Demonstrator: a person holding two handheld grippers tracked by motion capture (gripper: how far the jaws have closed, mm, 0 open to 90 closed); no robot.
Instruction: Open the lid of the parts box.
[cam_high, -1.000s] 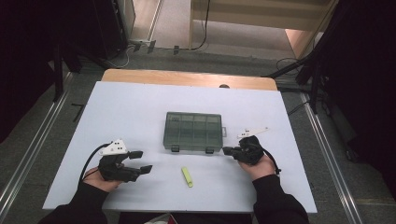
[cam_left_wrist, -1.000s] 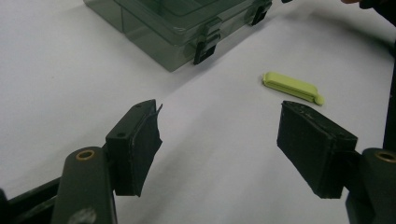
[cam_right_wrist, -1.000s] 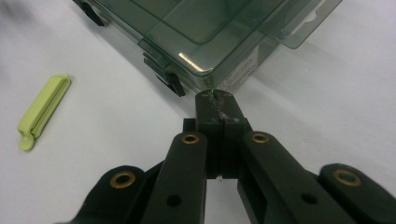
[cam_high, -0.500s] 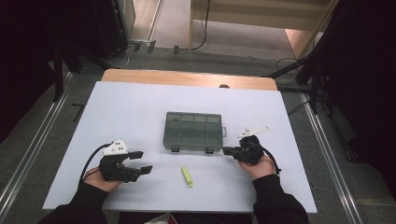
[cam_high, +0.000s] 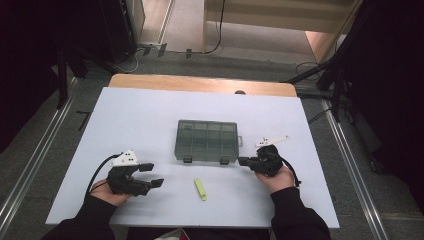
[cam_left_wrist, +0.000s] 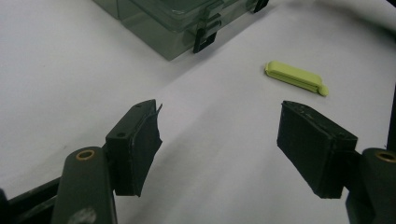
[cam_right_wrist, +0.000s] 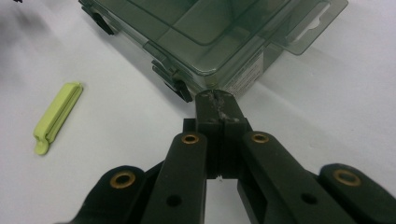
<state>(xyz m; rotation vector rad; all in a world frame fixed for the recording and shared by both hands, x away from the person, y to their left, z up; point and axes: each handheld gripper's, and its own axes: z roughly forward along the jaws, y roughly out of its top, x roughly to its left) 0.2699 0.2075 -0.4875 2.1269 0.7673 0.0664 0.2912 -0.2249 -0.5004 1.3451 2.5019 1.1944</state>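
A smoky-clear plastic compartment box (cam_high: 207, 141) sits closed near the middle of a white counter (cam_high: 150, 110), its two black latches facing the person. A small lime-green clip (cam_high: 200, 189) lies flat on the counter just in front of the box, between the two hands and apart from both.

The right hand-held gripper (cam_high: 243, 161) rests low at the box's front right corner. In the right gripper view its jaws are clenched together with nothing between them, and their tips (cam_right_wrist: 217, 106) point at the box's corner (cam_right_wrist: 224, 70), just beside it; whether they touch it cannot be told. The green clip (cam_right_wrist: 58, 115) lies well off to the left in that view. The right hand (cam_high: 274, 176) cups the gripper from behind, forearm coming in from the counter's near edge.

The left hand-held gripper (cam_high: 151, 175) is well apart from the box, toward the counter's front left. Its jaws are released, spread wide over bare counter (cam_left_wrist: 219, 135), pointing across toward the clip (cam_left_wrist: 295, 77) and the box's latch (cam_left_wrist: 205, 38) farther off. The left hand (cam_high: 111, 192) holds it low, sleeve at the near edge.
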